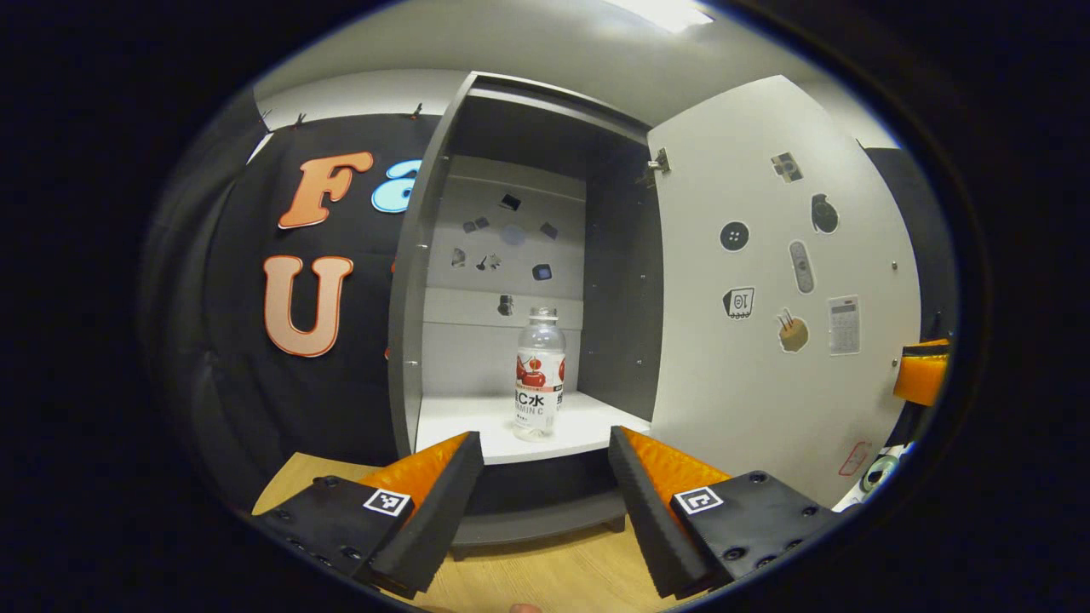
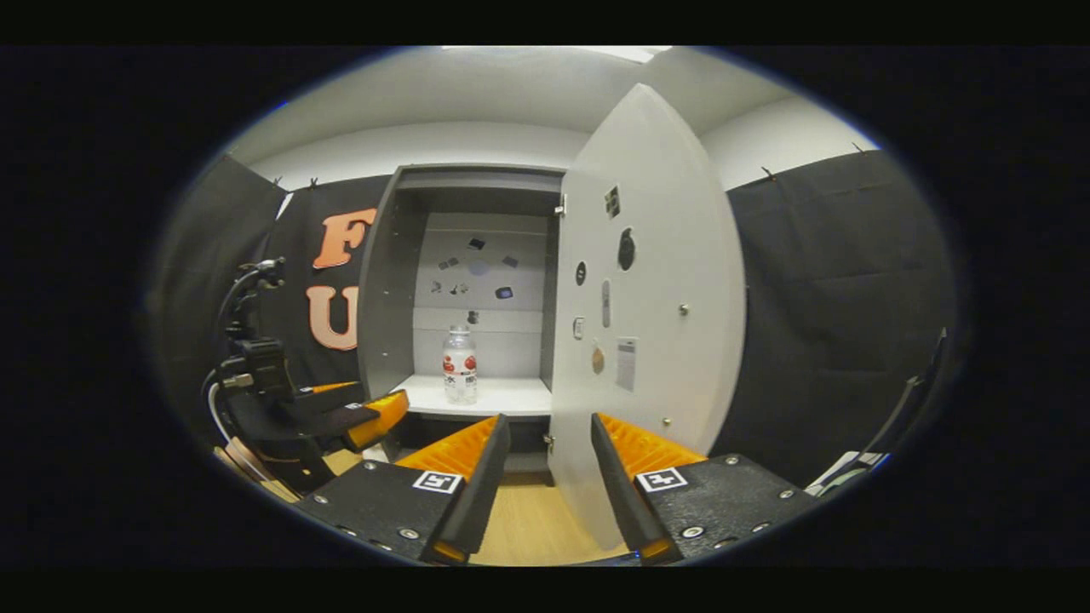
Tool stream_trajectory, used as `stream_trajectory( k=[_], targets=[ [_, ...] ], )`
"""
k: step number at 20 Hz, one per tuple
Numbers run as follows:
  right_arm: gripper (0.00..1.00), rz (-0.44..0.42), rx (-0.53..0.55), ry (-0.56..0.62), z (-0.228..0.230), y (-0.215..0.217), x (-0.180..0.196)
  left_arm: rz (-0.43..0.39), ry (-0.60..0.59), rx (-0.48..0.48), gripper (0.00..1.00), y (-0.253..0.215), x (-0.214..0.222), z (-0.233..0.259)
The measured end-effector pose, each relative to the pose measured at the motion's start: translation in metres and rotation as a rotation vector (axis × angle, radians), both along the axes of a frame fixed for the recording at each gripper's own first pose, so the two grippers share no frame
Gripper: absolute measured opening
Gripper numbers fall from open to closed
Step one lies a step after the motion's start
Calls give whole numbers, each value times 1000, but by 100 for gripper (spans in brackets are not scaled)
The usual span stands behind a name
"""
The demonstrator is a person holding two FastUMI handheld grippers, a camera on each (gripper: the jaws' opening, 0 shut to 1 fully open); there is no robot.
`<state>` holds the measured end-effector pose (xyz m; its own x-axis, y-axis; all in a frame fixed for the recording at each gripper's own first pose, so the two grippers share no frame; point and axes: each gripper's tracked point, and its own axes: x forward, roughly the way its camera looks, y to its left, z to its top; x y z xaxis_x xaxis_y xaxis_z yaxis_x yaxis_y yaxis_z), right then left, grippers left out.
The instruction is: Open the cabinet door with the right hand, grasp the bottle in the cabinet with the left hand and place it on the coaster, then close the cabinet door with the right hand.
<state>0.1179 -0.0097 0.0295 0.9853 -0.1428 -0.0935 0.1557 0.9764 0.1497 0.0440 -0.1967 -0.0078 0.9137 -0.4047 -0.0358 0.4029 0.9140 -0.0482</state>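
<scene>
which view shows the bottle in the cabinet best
The left gripper view: the bottle stands upright on the cabinet's white shelf, near and central, between the left claw's open fingers. The right gripper view shows the same bottle farther off and smaller, beside the open door.

Stickers (image 1: pixel 502 247) on cabinet's far wall were too small to identify. Other gripper (image 1: pixel 921 375) was cut off at right edge; jaw state unreadable.
</scene>
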Motion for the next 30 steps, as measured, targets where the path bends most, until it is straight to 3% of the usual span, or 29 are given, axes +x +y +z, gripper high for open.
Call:
stream_trajectory(
  k=[1, 2, 9, 18, 30],
  targets=[
    [68, 0, 7, -2, 0, 3, 3, -11, 2, 3, 94, -3, 12, -2],
    [66, -2, 10, -3, 0, 5, 8, -26, 1, 4, 97, -6, 22, -2],
    [93, -67, 13, -11, -2, 4, 20, -98, 13, -3, 96, -26, 98, -14],
    [93, -132, 21, 24, -11, 1, 31, -171, 12, 29, 96, -61, 169, -29],
    [93, -101, -7, 76, -20, 9, 28, -177, 5, 67, 97, -83, 203, -43]
  ],
)
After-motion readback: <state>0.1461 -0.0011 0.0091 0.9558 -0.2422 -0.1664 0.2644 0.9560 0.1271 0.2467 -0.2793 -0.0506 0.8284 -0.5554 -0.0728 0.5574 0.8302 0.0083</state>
